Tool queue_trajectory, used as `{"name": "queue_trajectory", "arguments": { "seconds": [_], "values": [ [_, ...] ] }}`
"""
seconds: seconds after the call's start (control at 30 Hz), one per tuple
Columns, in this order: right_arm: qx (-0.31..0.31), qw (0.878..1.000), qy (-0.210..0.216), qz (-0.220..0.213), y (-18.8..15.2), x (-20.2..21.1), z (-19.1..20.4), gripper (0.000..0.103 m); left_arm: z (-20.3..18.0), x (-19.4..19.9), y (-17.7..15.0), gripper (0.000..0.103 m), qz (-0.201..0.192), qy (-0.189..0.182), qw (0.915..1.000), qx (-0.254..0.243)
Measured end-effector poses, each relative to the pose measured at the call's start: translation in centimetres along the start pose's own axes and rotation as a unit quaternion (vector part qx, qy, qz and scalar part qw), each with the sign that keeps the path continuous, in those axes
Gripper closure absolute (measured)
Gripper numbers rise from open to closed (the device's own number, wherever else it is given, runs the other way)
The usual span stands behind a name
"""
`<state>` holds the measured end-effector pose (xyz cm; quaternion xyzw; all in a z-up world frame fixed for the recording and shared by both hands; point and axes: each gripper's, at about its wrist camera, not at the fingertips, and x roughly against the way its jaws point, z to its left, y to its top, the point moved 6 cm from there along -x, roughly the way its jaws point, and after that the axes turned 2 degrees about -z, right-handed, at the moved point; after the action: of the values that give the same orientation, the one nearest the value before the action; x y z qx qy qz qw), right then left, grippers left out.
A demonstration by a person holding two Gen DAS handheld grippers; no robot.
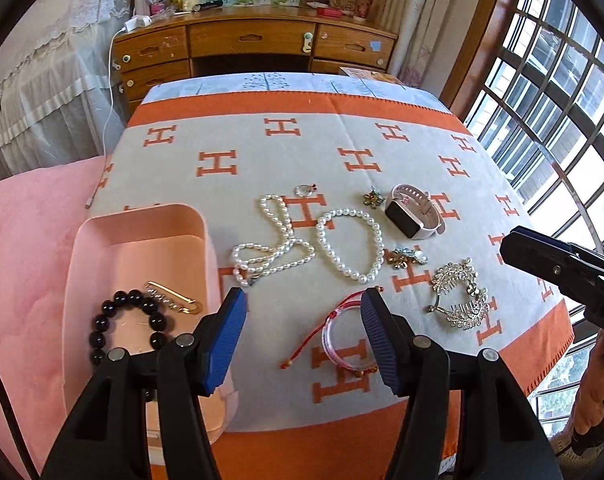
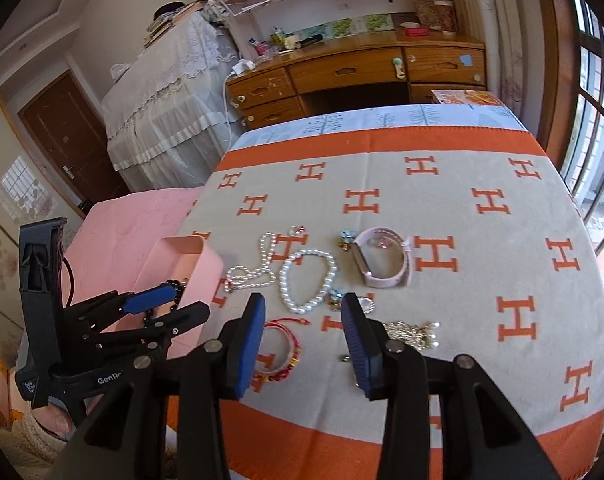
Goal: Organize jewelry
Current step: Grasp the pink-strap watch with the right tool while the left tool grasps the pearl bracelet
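Lying across the grey blanket with orange H letters [image 1: 262, 152] that covers the worktop, most of the jewelry sits outside the pale pink rectangular plastic box [image 1: 102, 232] at the left edge. Inside that box are a black round-bead bracelet [image 1: 102, 320] and a gold bar-shaped pin [image 1: 174, 294].

On the blanket just right of the box lies a tangled white rice-pearl necklace [image 1: 274, 240], and beside it a white round-pearl bracelet [image 1: 349, 244]. Behind these rest a small clear pendant [image 1: 303, 189], a little flower brooch [image 1: 371, 198] and a pale pink smartwatch with a dark screen [image 1: 413, 210]. A small cluster of flower earrings [image 1: 405, 256] lies near the pearl bracelet, with a silver rhinestone leaf-shaped hair comb [image 1: 457, 292] to its right.

Nearest the front edge is a red cord bracelet with a pink band [image 1: 337, 332].

The left tool [image 1: 303, 340] hovers with its blue pads wide apart and nothing between them, one pad over the box's near right wall, the other above the red cord bracelet. The right tool [image 2: 303, 344] is likewise spread wide and holds nothing, positioned above the blanket between the red cord bracelet and the hair comb.
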<state>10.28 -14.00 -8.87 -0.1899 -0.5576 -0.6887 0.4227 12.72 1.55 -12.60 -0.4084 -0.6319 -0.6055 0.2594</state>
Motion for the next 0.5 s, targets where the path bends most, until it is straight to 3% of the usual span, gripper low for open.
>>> {"name": "queue_trajectory", "arguments": {
  "seconds": [0.37, 0.5],
  "values": [
    [-0.048, 0.997, -0.048, 0.041, 2.6, -5.6, -7.5, 0.063, -4.2, -6.2, 1.8, 0.045, 0.050, -0.004, 0.9982, -0.031],
    [-0.041, 0.995, -0.051, 0.069, 2.9, -8.1, -8.4, 0.063, -5.6, -7.8, 2.0, 0.045, 0.065, -0.003, 0.9964, -0.053]
  ]
}}
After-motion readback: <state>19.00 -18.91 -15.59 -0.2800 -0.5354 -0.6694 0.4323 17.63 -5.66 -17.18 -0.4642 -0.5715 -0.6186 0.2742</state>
